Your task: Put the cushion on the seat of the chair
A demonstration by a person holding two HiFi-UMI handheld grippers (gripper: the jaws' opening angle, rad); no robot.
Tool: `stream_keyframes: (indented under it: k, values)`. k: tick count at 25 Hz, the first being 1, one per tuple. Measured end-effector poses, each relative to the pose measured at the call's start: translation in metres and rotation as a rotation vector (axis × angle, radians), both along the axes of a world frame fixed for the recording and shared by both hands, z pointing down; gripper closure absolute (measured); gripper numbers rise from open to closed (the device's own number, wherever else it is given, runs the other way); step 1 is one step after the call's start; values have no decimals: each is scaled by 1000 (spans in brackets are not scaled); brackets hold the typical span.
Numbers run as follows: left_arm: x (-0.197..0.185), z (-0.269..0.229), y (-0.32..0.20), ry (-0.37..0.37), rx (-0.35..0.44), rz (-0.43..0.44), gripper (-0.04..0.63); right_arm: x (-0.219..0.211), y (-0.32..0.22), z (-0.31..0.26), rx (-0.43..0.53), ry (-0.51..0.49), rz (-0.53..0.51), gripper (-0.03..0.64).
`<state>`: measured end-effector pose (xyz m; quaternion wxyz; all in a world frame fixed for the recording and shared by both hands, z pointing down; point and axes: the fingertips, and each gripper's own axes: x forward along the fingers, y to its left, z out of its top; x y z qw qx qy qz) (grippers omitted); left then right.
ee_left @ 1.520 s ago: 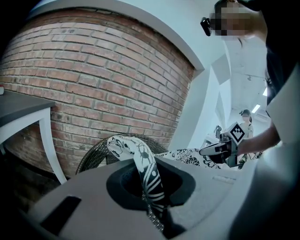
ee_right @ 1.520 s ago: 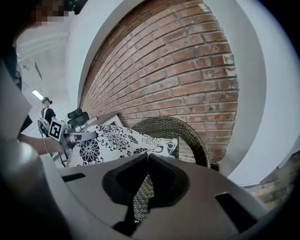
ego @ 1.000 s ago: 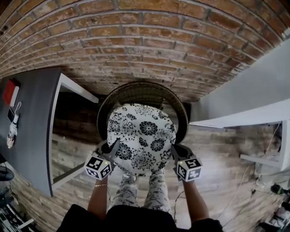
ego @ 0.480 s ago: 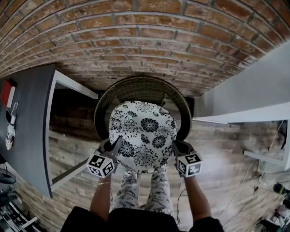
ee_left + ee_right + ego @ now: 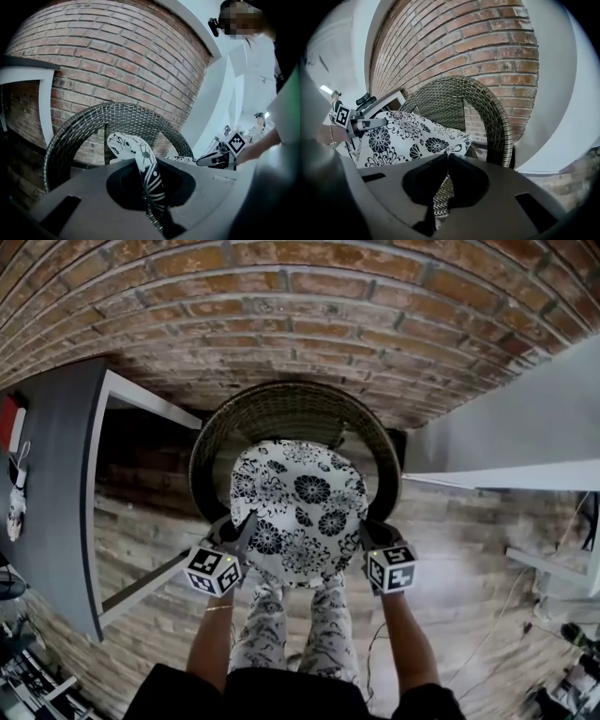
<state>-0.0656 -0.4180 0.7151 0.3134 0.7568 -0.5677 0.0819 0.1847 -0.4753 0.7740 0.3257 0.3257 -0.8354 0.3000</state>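
The brick wall point(image 5: 300, 315) fills our 12 o'clock, and just before it stands the round wicker chair point(image 5: 281, 409), its curved back wrapping the far side of the seat. The black-and-white flowered cushion point(image 5: 298, 507) lies flat over that seat, though we cannot tell whether it touches. Our left gripper point(image 5: 239, 529) clamps its edge at 8 o'clock, and our right gripper point(image 5: 362, 535) pinches its edge at 4 o'clock.

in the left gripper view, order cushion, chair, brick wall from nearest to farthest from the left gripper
1. cushion, pinched in the jaws
2. chair, just behind the cushion
3. brick wall, beyond the chair
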Motion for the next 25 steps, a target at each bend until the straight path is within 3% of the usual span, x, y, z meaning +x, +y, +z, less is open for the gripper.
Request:
stream_keyframes:
  k: [25]
  values:
    - [11, 46, 4, 42, -72, -59, 581, 28, 4, 83, -79, 103, -25, 606]
